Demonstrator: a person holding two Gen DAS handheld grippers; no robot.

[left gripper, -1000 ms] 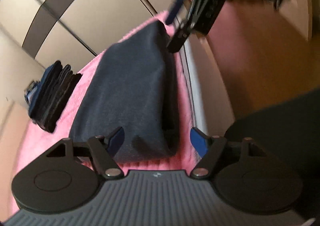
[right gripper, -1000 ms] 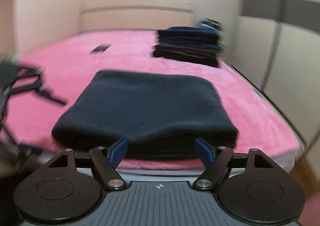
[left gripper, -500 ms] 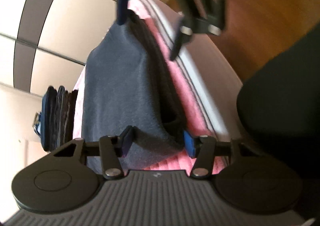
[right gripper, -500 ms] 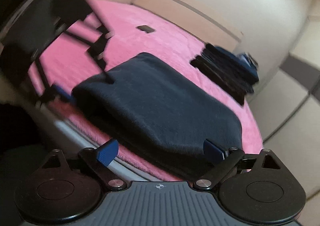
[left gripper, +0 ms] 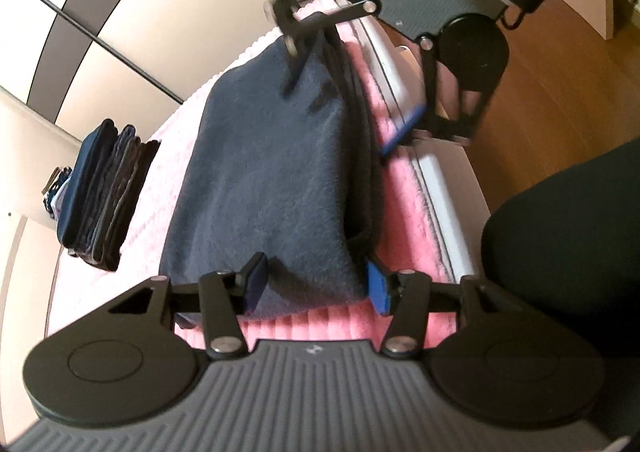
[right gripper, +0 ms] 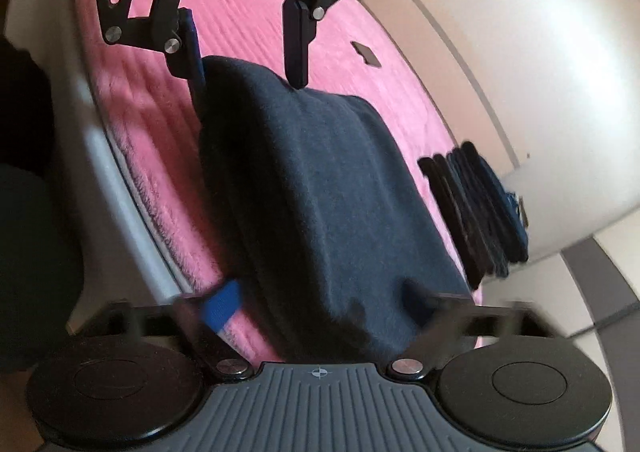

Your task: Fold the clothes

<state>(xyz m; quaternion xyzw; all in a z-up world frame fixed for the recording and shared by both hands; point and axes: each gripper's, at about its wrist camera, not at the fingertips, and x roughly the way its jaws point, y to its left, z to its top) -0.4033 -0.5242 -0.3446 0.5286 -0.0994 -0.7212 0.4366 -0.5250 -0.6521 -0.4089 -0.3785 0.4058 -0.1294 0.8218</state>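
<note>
On the pink bed, near its edge, lies the dark folded garment, a thick flat bundle that looks fully folded. A stack of folded clothes sits well apart, further in; moving this bundle there is probably what remains. Left tool straddles one end, jaws just reopened slightly, pads at the cloth's flanks. Right tool straddles the opposite end, jaws just closing; grip on either: cannot tell.
</note>
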